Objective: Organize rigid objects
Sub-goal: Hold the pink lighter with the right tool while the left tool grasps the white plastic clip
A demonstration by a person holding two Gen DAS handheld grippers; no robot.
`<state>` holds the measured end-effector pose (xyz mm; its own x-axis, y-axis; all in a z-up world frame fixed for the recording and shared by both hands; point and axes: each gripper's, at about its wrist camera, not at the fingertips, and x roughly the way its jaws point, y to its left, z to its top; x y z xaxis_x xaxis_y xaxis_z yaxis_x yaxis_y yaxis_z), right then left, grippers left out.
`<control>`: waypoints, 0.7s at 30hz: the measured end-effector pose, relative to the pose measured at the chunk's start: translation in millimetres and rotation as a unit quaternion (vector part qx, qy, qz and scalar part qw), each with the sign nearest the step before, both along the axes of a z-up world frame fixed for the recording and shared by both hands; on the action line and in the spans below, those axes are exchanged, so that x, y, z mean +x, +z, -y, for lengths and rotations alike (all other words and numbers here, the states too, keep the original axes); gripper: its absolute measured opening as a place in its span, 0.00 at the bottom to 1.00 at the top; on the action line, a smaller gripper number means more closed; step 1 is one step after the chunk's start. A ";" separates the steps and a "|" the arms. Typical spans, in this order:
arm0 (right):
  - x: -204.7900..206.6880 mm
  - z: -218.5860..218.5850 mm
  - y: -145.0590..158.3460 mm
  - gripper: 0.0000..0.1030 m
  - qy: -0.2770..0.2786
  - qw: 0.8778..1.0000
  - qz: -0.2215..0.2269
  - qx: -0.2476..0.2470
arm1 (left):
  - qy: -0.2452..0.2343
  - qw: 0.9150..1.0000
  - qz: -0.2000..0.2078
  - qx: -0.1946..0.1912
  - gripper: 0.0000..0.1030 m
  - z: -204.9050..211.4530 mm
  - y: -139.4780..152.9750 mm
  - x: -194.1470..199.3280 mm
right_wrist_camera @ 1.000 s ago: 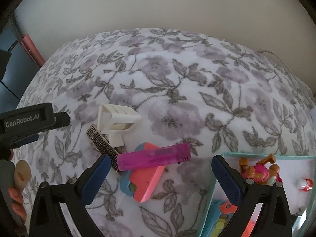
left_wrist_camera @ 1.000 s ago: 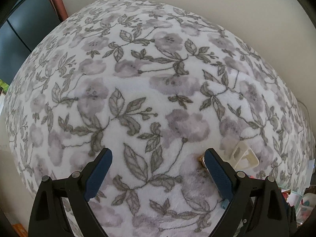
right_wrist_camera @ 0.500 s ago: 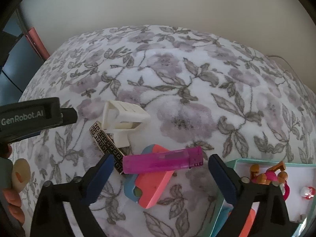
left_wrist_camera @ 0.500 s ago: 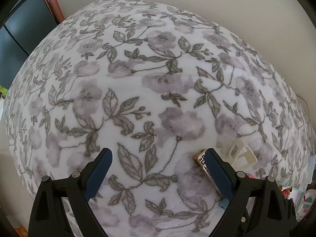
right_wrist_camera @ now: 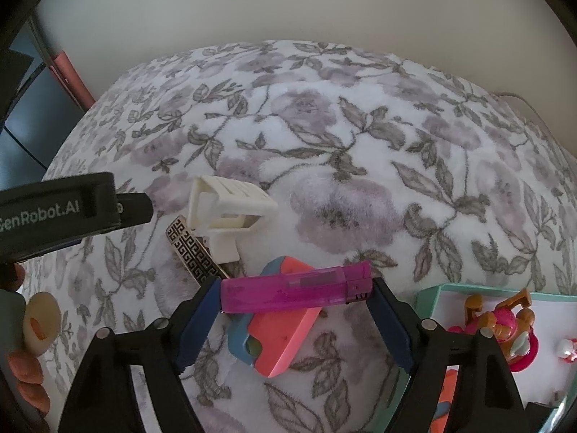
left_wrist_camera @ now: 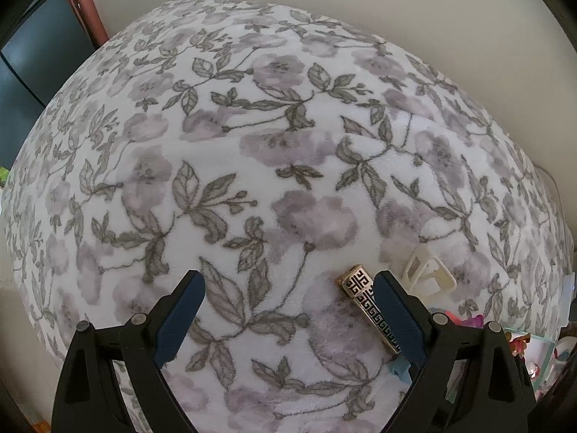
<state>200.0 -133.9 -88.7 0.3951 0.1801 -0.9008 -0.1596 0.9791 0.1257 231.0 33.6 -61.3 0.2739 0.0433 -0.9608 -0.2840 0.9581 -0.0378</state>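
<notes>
I am closing my right gripper (right_wrist_camera: 294, 297) endwise on the purple lighter (right_wrist_camera: 295, 294), lying across a coral-and-blue block (right_wrist_camera: 277, 342) at lower centre of the right wrist view; both pads seem to be touching its ends. Next, I judge, comes squeezing firmly, then lifting toward the teal tray (right_wrist_camera: 427, 292) at lower right. My left gripper (left_wrist_camera: 288, 310) is hovering wide, gripping nothing.

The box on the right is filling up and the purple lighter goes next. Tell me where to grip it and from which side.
Grip the purple lighter at its two ends, coming from above. It lies lengthwise across the pink and blue block, raised off the floral blanket, so both ends are free. The right tool already brackets it end to end, and its jaws have just been closing on it.
</notes>
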 end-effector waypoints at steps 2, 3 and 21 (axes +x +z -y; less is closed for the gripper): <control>-0.5 3.4 1.9 0.81 -0.004 1.000 0.000 0.004 | -0.002 1.000 0.005 -0.004 0.92 1.8 2.3 -0.3; -0.5 5.5 3.0 0.81 -0.008 1.000 0.000 0.006 | -0.002 1.000 0.006 -0.007 0.92 2.5 2.9 -0.4; -2.2 30.8 18.5 0.81 -0.031 0.999 0.003 0.029 | -0.034 0.997 0.037 -0.050 0.92 32.0 17.4 2.9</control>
<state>197.8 -164.7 -70.2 0.4130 0.2065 -0.8870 -0.1003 0.9784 0.1810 233.9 1.5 -43.9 0.3428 -0.0730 -0.9366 -0.2121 0.9652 -0.1528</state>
